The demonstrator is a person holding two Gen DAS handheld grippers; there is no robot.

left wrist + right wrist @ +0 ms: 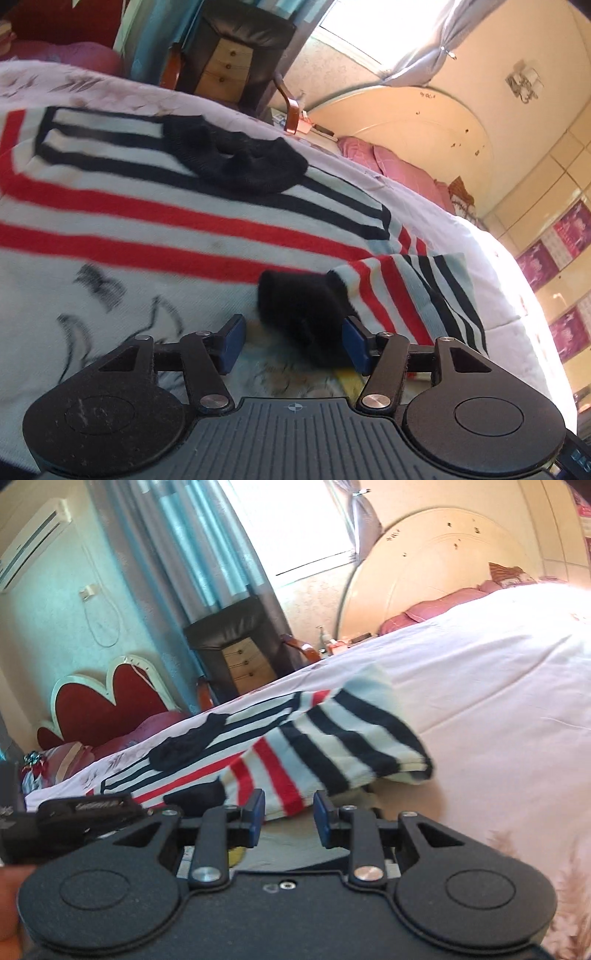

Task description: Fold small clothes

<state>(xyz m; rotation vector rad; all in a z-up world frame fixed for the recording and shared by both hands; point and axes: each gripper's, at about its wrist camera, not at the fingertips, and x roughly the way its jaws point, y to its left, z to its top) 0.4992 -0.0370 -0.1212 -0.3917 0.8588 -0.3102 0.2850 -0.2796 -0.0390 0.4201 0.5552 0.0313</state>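
Observation:
A small white sweater [155, 236] with red and navy stripes and a black collar [236, 158] lies flat on the bed. Its striped sleeve [406, 288] is folded inward over the body. The sleeve's black cuff [303, 314] sits between the jaws of my left gripper [293, 343]; it touches the right pad [354, 343] only, and a gap remains at the left pad. In the right wrist view the sleeve [351, 738] arches just beyond my right gripper [289, 818], whose jaws stand apart with the sleeve's lower edge at their tips, not pinched. The left gripper [81, 808] shows at the left.
The bed's white floral quilt [480, 709] spreads to the right. Pink pillows [388, 162] and a round cream headboard [443, 565] lie beyond. A dark chair with wooden drawers [225, 66] stands past the far bed edge by the curtained window.

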